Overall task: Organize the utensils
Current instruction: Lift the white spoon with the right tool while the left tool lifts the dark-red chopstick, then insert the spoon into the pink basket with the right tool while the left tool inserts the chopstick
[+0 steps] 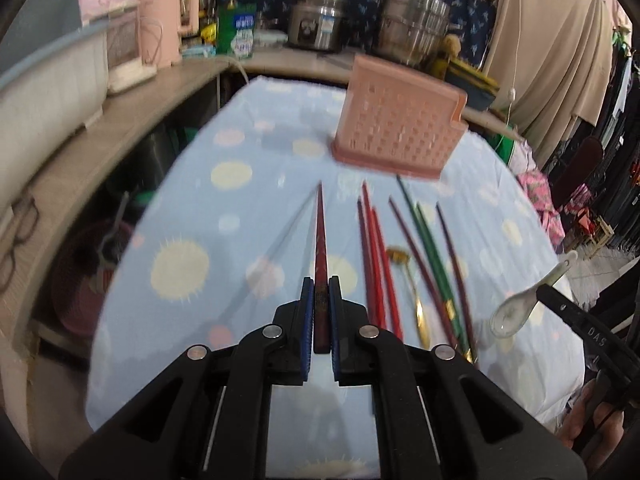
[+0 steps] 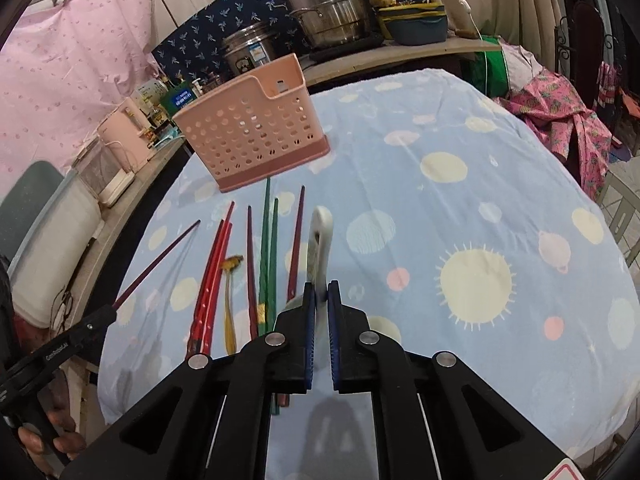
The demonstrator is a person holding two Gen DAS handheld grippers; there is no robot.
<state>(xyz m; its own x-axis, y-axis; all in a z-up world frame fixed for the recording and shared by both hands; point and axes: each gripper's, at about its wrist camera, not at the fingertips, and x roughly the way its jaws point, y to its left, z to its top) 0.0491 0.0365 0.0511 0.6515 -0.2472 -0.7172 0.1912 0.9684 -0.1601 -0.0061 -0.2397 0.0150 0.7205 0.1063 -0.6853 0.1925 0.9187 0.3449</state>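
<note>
My left gripper (image 1: pixel 320 285) is shut on a dark red chopstick (image 1: pixel 319 232), lifted off the cloth with its tip toward the pink perforated utensil basket (image 1: pixel 400 120). My right gripper (image 2: pixel 320 286) is shut on the handle of a white ceramic spoon (image 2: pixel 321 236), also raised; the white ceramic spoon (image 1: pixel 514 314) shows at the right edge of the left wrist view. Red chopsticks (image 2: pixel 210 280), green chopsticks (image 2: pixel 267 248), maroon chopsticks (image 2: pixel 296 236) and a gold spoon (image 2: pixel 230 300) lie in a row in front of the basket (image 2: pixel 252 128). The left gripper (image 2: pixel 110 312) holds its chopstick (image 2: pixel 160 260) at lower left.
The light blue spotted tablecloth (image 2: pixel 460 200) covers the table, bare to the right of the utensils. A shelf behind and to the left carries steel pots (image 2: pixel 332 8), a pink kettle (image 2: pixel 124 132) and bottles. Pink clothing (image 2: pixel 560 120) hangs past the right edge.
</note>
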